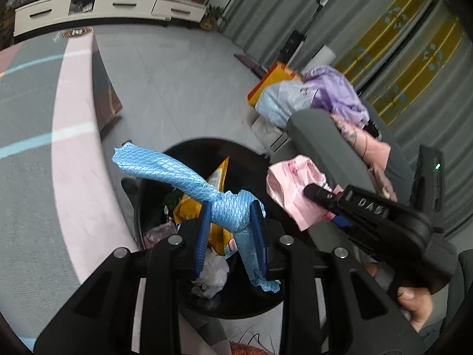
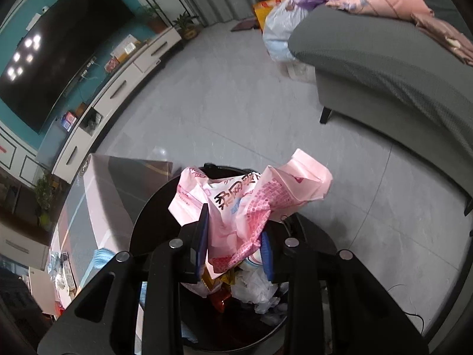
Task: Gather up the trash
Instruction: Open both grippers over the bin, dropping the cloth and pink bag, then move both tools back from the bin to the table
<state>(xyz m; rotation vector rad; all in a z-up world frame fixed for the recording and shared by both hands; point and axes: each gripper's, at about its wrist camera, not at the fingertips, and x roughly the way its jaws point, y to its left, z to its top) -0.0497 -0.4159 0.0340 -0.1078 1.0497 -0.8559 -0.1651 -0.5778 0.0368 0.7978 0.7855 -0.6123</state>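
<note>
Two pieces of trash are held above the round black waste bin (image 1: 147, 201), one in each gripper, so the step in hand is judged to be the drop into the bin.

On the left, a twisted light-blue textured plastic wrapper (image 1: 207, 189) is clamped between the blue-padded fingers of the left gripper (image 1: 232, 230). Its long end sticks up and to the left, its short tail hangs down past the pads, and it hangs directly over the bin opening. Below it, a yellow snack packet (image 1: 218, 174) and crumpled white plastic (image 1: 211, 275) are seen already lying in the bin.

On the right, a crumpled pink printed plastic bag (image 2: 248, 201) is pinched between the pads of the right gripper (image 2: 235, 236). Most of the bag stands above the fingers, over the bin's far rim (image 2: 212, 167), with a part reaching out beyond it over the grey tiled floor (image 2: 236, 103).

For the next move, an opening of each pair of fingers is called for. The pink bag is best brought a little nearer first, so that none of it is dropped outside the rim.
</note>
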